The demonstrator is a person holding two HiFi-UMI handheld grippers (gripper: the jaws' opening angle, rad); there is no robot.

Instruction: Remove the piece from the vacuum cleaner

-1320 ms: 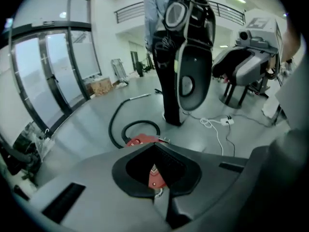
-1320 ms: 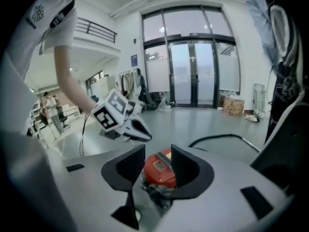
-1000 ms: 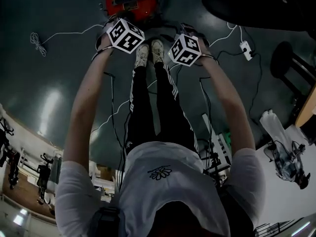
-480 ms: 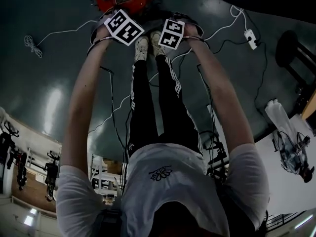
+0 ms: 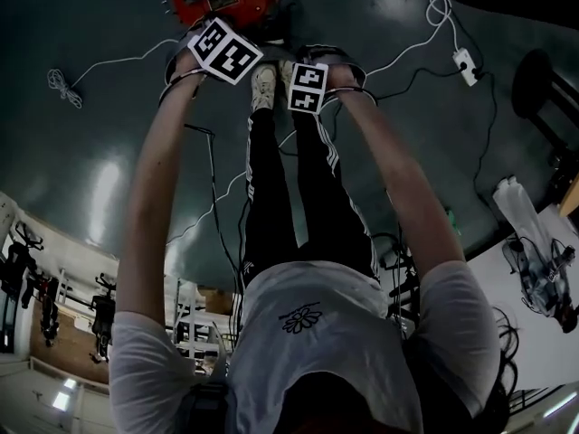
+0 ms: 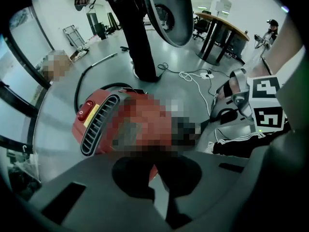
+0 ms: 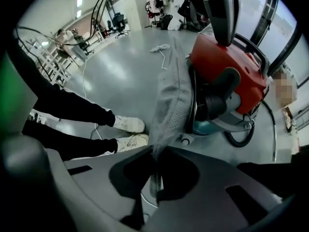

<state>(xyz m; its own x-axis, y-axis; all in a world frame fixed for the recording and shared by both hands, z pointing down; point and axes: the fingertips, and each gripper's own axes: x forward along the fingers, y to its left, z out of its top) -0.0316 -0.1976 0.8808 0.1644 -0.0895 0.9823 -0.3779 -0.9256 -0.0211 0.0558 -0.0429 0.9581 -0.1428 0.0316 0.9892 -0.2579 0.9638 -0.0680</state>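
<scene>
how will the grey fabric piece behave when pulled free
Probably floppy: the grey fabric piece drapes in folds from the vacuum cleaner to the right gripper, whose jaws just closed on it. Likely light: it looks like thin mesh cloth.

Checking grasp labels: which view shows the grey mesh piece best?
Right gripper view: the grey mesh piece runs from the vacuum cleaner down into the right gripper, whose tongs have just closed on it. Head view doesn't show it; left gripper view shows only the red body.
</scene>
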